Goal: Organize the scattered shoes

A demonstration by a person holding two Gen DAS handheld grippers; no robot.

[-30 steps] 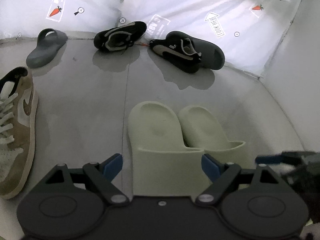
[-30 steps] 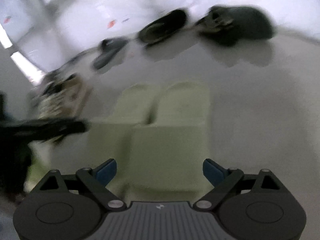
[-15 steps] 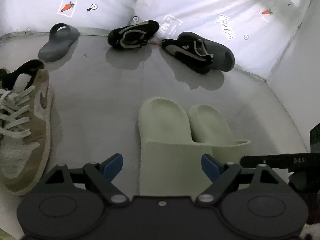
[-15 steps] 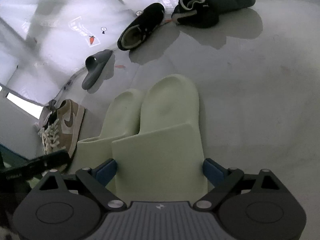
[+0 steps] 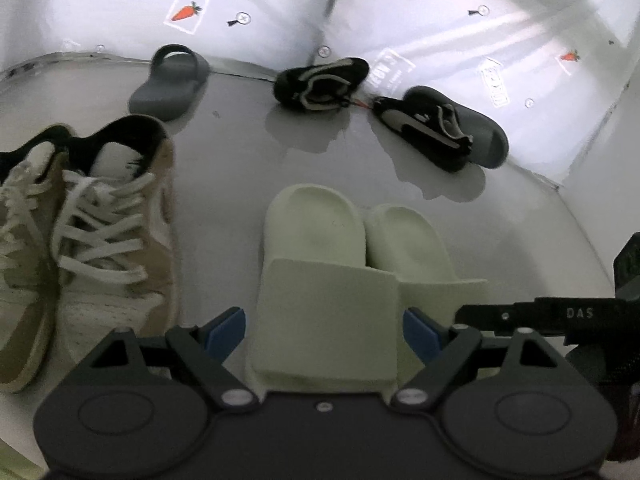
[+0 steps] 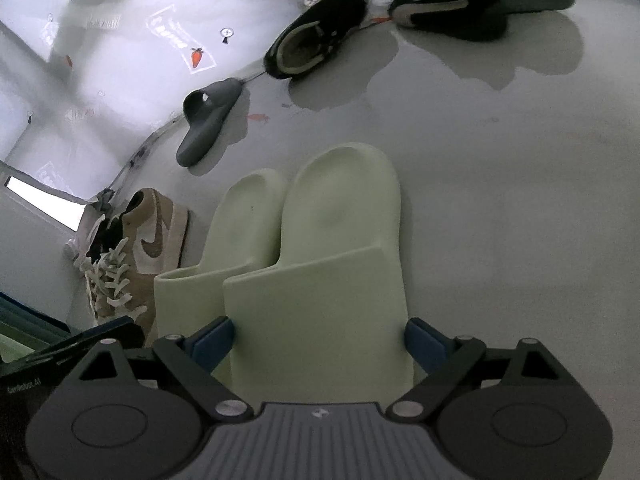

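Pale green slides (image 5: 320, 248) paired; tan sneakers (image 5: 80, 232) paired. Grey slides (image 5: 170, 80), black sneakers (image 5: 320, 82) unsorted. Left tool (image 5: 324, 322), right tool (image 6: 320, 338) spread, empty.

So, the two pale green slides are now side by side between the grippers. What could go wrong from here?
1. The left gripper and right gripper each straddle a pale green slide, jaws open; pulling back carelessly could drag the pair apart.
2. The two grippers are close together and could bump.
3. The black sneaker leans on the dark grey slide; lifting either may tip the other.
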